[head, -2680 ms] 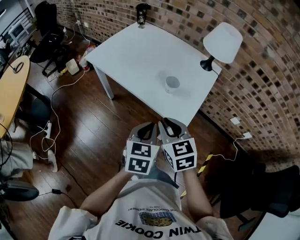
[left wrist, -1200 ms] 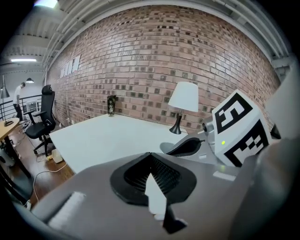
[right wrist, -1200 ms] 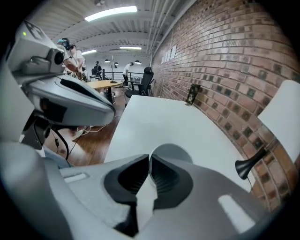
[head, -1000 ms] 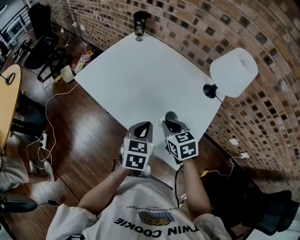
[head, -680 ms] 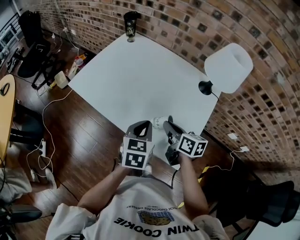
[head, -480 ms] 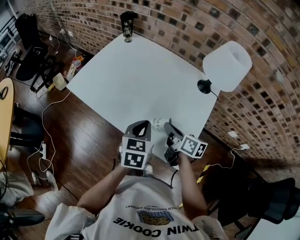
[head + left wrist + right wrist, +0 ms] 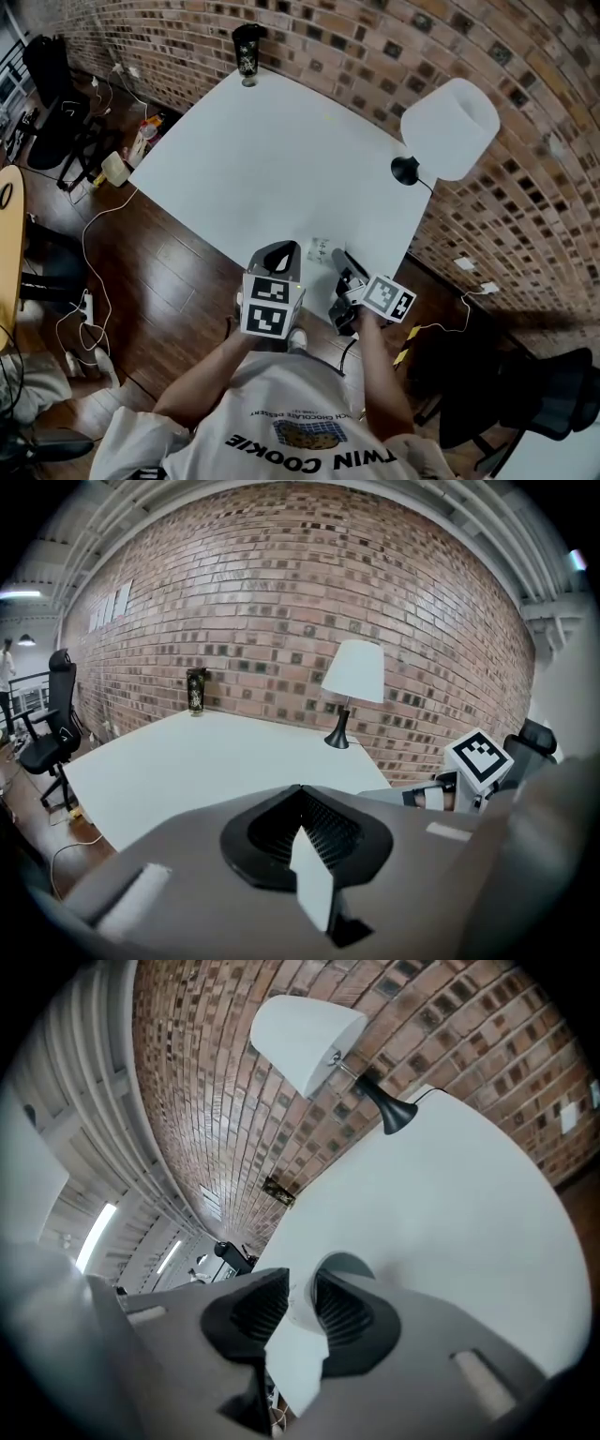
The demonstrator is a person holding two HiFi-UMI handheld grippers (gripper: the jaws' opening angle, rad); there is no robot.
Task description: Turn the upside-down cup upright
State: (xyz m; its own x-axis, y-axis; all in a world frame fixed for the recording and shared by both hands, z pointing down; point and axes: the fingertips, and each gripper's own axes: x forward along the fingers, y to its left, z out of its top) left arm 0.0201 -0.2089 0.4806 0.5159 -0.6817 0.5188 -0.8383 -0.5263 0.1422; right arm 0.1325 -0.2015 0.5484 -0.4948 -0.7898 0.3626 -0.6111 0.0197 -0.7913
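White cup (image 7: pixel 321 247) sits on the table (image 7: pixel 281 159) close to the corner nearest me, with my right gripper (image 7: pixel 336 259) reaching to it. In the right gripper view the cup (image 7: pixel 349 1262) is a smooth, thin-walled round shape whose mouth shows as a grey hollow, so I judge it is not mouth-down. The right gripper (image 7: pixel 300 1288) straddles its wall, and its black ribbed pads have just been opening and seem slack on it rather than pinching. To finish well I would spread them evenly and draw straight back, not snagging the rim, since a nudge could tip the cup off the matte white tabletop. My left gripper (image 7: pixel 300 794) waits beside, jaws together on nothing.
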